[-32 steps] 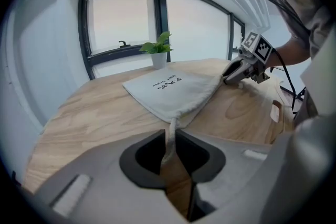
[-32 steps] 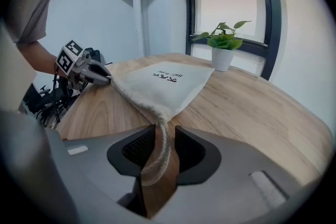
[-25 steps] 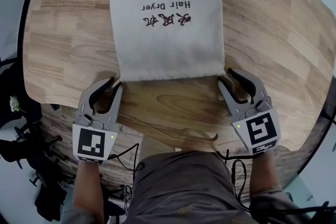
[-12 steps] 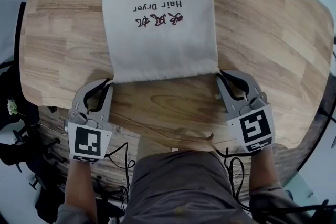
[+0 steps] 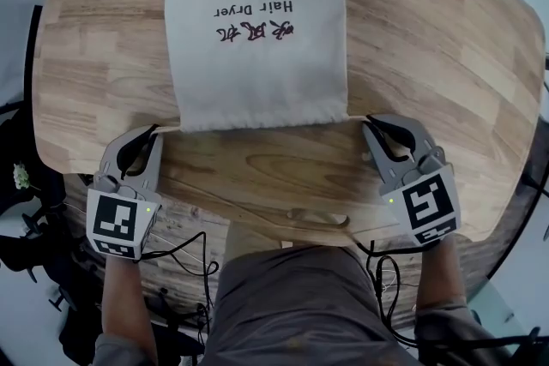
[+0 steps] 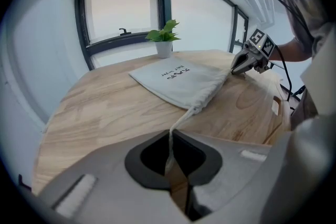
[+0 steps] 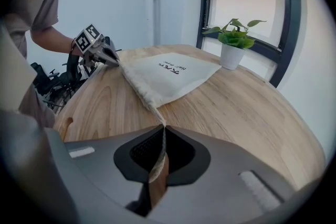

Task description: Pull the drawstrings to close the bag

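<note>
A cream cloth bag (image 5: 256, 30) printed "Hair Dryer" lies flat on the round wooden table (image 5: 446, 56), its mouth edge toward me. My left gripper (image 5: 155, 130) is shut on the left drawstring (image 5: 169, 129), which runs taut to the bag's near left corner. My right gripper (image 5: 367, 123) is shut on the right drawstring (image 5: 355, 117) at the bag's near right corner. In the left gripper view the left drawstring (image 6: 178, 123) leads from the jaws to the gathered bag (image 6: 181, 81). In the right gripper view the right drawstring (image 7: 160, 128) runs to the bag (image 7: 168, 73).
A small potted plant (image 7: 232, 44) stands by the window at the table's far side. A slot handle (image 5: 317, 220) is cut into the table near its front edge. Cables and dark equipment (image 5: 26, 244) lie on the floor at the left.
My left gripper has moved left and away from the bag, drawing out more cord. The right gripper has shifted slightly right. The bag's mouth edge is a little more gathered.
</note>
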The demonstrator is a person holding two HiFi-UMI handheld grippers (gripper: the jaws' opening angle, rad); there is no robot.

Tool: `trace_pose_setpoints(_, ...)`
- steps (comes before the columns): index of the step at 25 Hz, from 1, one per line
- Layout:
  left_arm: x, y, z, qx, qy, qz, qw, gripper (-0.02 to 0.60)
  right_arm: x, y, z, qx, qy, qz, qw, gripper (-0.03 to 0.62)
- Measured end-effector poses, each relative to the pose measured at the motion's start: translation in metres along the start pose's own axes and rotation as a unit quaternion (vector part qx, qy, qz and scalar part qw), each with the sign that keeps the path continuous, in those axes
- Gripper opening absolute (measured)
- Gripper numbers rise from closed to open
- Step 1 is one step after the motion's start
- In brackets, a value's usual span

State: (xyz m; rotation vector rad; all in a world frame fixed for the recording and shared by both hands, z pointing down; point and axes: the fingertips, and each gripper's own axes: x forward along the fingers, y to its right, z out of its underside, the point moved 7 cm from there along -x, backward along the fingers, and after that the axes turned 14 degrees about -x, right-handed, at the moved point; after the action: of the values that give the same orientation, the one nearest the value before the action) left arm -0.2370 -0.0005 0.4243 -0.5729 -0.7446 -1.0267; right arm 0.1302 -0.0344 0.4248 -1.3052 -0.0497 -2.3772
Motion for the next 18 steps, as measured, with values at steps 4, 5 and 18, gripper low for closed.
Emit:
trace_pose_setpoints(4, -0.004, -0.017, 0.002, -0.017, -0.010, -0.014, 0.9997, 0.008, -0.006, 0.004, 0.008, -0.008, -0.018, -0.007, 1.000, 0.034)
trace_pose_setpoints(5, -0.005, -0.023, 0.003, -0.021, -0.010, -0.012, 0.9996, 0.008, -0.007, 0.005, 0.009, -0.008, -0.021, -0.009, 1.000, 0.034)
trace_pose_setpoints(18, -0.012, -0.034, 0.009, 0.007, 0.007, 0.003, 0.9999, 0.051, -0.012, 0.001, 0.007, 0.007, -0.040, 0.011, 0.999, 0.048)
